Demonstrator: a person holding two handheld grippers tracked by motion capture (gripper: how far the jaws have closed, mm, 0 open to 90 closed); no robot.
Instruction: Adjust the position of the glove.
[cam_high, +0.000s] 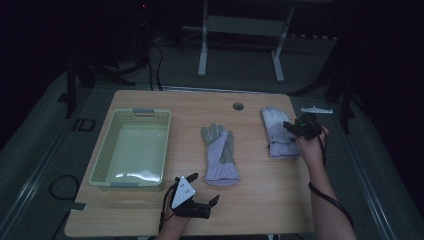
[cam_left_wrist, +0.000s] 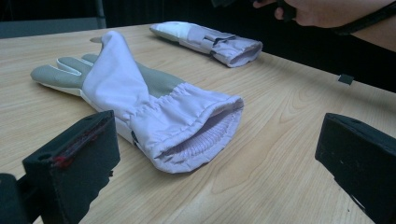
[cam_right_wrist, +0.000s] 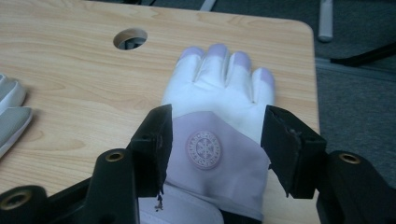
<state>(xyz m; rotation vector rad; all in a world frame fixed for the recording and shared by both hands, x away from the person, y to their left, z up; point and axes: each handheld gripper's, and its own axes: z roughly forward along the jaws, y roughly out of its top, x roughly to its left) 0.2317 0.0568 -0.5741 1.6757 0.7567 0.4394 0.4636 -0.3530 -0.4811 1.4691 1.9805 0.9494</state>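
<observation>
Lilac fabric is lying between the spread jaws of the right gripper (cam_right_wrist: 215, 149): the far glove (cam_high: 278, 133) is resting at the table's (cam_high: 150, 220) two o'clock edge, not yet pinched. Left gripper (cam_high: 192, 192) is waiting wide and empty at six o'clock, facing the near glove (cam_left_wrist: 140, 105). Closing on one thin layer is risking a slip, dragging the far glove toward the edge before reaching the basket (cam_high: 100, 160) at nine o'clock.
</observation>
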